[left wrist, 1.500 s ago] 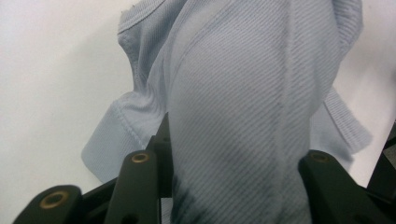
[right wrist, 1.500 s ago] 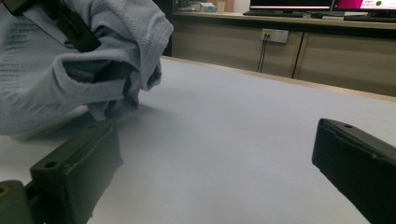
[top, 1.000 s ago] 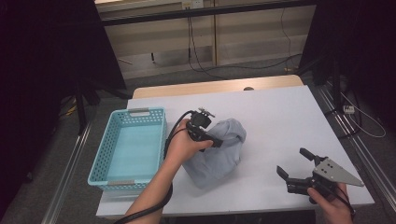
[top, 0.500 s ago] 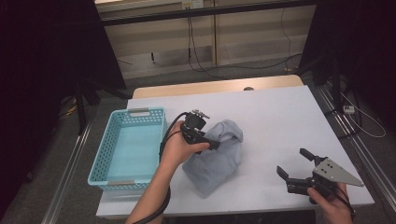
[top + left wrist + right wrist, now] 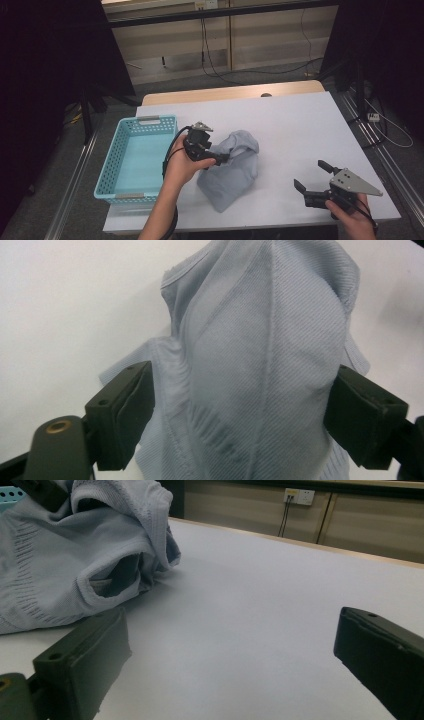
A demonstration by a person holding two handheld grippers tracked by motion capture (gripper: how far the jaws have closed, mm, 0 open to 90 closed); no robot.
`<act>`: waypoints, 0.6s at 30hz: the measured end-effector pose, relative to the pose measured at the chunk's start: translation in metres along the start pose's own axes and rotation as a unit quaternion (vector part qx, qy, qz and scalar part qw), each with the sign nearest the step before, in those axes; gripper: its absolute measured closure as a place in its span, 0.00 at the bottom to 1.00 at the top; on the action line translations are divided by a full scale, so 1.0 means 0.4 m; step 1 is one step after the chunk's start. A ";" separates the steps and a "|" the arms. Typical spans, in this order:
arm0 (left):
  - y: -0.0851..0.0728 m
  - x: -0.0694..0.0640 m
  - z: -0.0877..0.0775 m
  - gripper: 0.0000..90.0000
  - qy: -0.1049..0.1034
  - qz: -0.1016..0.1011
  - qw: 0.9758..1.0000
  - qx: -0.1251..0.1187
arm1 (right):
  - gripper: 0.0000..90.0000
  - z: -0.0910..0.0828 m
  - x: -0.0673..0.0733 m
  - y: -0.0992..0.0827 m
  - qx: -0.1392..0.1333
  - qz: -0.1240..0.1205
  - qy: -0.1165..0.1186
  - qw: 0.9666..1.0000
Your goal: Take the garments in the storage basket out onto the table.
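Observation:
A pale blue-grey knitted cloth (image 5: pixel 232 172) lies crumpled on the white table (image 5: pixel 300 125), right of the basket. My left gripper (image 5: pixel 222 160) points into its left side. In the left gripper view the cloth (image 5: pixel 260 340) bulges between the jaws of my left gripper (image 5: pixel 244 372). Those jaws have just been opening and stand wide on either side of the cloth, no longer pinching it. My right gripper (image 5: pixel 310 174) rests near the front right edge, open. In the right gripper view nothing sits between the jaws of my right gripper (image 5: pixel 232 625), and the cloth (image 5: pixel 50 580) lies beyond them to the left.
A light blue plastic basket (image 5: pixel 115 160) stands at the table's left edge, right beside my left hand. A wooden strip runs along the far edge of the table. Cables and dark stands are on the floor behind and at the right.
My left gripper has drawn back a little to the left, toward the basket, and its jaws have spread. The cloth has settled on the table. The right gripper has kept still.

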State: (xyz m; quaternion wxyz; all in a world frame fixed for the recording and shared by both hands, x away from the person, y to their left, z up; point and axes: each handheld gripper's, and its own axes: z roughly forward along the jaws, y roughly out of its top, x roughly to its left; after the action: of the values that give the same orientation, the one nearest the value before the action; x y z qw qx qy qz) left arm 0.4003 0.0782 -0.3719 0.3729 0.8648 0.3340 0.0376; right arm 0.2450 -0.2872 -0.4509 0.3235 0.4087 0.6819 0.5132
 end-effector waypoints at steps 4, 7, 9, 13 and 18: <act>0.001 -0.002 -0.013 0.18 0.012 0.009 1.000 0.003 | 0.01 0.019 0.009 0.008 0.008 0.002 0.005 1.000; 0.001 -0.005 -0.021 0.18 0.004 0.014 1.000 0.008 | 0.01 0.029 0.013 0.011 0.011 0.006 0.009 1.000; -0.001 -0.006 -0.025 0.17 0.006 0.010 1.000 0.004 | 0.01 0.039 0.018 0.013 0.014 0.006 0.010 1.000; -0.004 0.002 -0.029 0.17 0.008 0.003 1.000 0.000 | 0.02 0.062 0.028 0.020 0.022 0.009 0.013 1.000; -0.009 0.011 -0.020 0.15 0.009 -0.010 1.000 -0.005 | 0.02 0.108 0.051 0.034 0.029 0.018 0.021 0.999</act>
State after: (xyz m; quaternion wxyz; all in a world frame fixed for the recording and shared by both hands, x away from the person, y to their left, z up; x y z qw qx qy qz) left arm 0.3992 0.0876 -0.3692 0.3746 0.8592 0.3457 0.0439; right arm 0.2759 -0.2485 -0.4497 0.2881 0.4190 0.6956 0.5075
